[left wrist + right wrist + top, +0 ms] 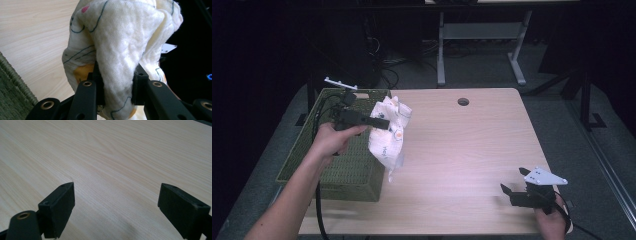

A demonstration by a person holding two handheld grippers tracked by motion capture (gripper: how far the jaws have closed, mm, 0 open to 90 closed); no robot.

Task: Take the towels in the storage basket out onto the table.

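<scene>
Pale worktop (pixel 472 150): your left tool (pixel 379 122) pinches the cloth (pixel 389 132) beside the basket (pixel 342 165); right tool (pixel 514 190) rests spread near the right edge.

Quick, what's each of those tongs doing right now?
Left tongs: closed on the printed cloth, held up beside the green basket.
Right tongs: open, holding nothing.
</scene>
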